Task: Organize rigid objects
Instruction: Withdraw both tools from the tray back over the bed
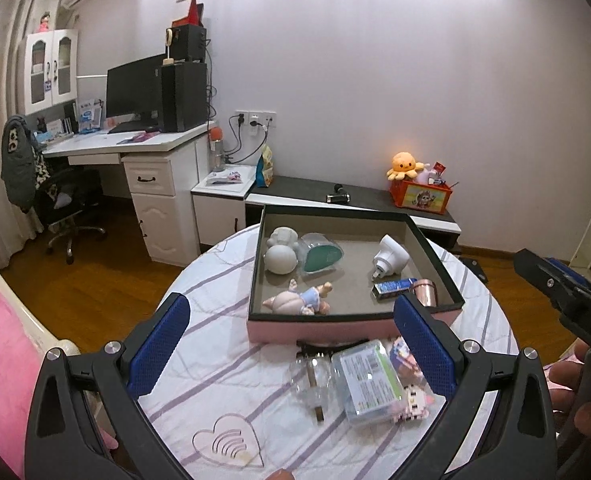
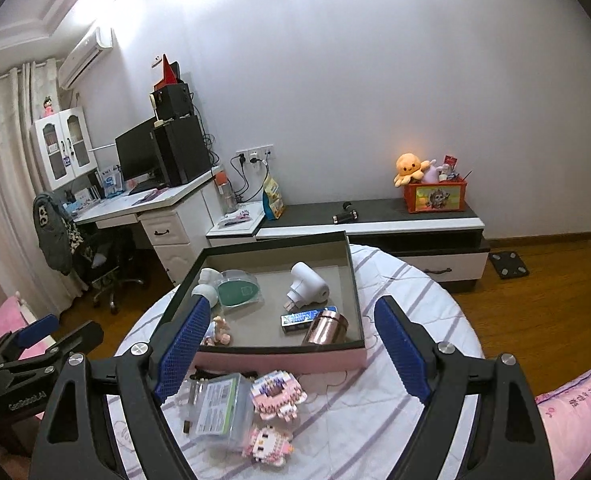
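Left wrist view, left gripper (image 1: 291, 336) hanging wide open, right gripper (image 2: 291, 344) gaping too, pink tray (image 2: 279, 361) sitting at 12 o'clock, clear plastic case (image 2: 219, 408) lying at 6

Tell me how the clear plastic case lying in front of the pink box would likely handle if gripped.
The clear plastic case looks stiff and flat-sided, so it probably won't roll. Its glossy faces may be slippery between gripper pads. It leans on a glass bottle, so lifting it could set that bottle rolling.

I see both wrist views from the near side, close, facing far wall | shared: tray (image 1: 255, 276) (image 2: 357, 300)
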Tool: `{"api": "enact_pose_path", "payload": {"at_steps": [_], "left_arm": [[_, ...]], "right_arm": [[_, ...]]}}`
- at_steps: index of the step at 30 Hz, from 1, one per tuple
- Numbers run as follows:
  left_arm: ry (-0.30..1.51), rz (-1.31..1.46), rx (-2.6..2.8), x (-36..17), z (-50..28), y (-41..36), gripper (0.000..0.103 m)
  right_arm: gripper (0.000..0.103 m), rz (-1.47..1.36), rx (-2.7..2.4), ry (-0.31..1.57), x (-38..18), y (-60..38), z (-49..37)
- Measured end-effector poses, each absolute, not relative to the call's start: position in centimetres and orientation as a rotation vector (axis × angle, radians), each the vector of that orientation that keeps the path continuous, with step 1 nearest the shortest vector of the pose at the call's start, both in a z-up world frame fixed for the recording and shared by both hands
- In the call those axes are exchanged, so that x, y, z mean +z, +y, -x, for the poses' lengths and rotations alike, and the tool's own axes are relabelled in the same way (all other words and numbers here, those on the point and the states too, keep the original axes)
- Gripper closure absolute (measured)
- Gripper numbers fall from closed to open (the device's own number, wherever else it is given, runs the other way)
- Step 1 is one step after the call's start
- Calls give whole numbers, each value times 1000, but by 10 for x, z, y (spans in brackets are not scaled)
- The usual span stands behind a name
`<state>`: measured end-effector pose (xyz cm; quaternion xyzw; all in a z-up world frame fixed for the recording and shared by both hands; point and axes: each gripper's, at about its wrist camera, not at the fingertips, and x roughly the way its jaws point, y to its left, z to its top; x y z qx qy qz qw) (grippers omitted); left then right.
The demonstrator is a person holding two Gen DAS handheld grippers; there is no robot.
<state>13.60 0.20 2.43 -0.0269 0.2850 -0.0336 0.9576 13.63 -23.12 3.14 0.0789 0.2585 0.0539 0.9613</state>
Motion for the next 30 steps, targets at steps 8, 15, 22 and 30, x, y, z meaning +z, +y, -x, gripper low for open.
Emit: {"api": "enact_pose_path", "payload": {"at_steps": [8,15,22,30], "left_arm": [[573,67,-57,26,-112,8,0],[560,63,-56,31,-98,8,0],[558,65,-59,30,-92,6,0],[558,68,-58,30,-91,6,0]], "right_arm": [[18,-135,115,505,37,-230,-110],[18,-117,121,507,37,-226,-99],[17,-107,123,503,38,-224,-92],[18,-105,124,504,37,-223,-92]]}}
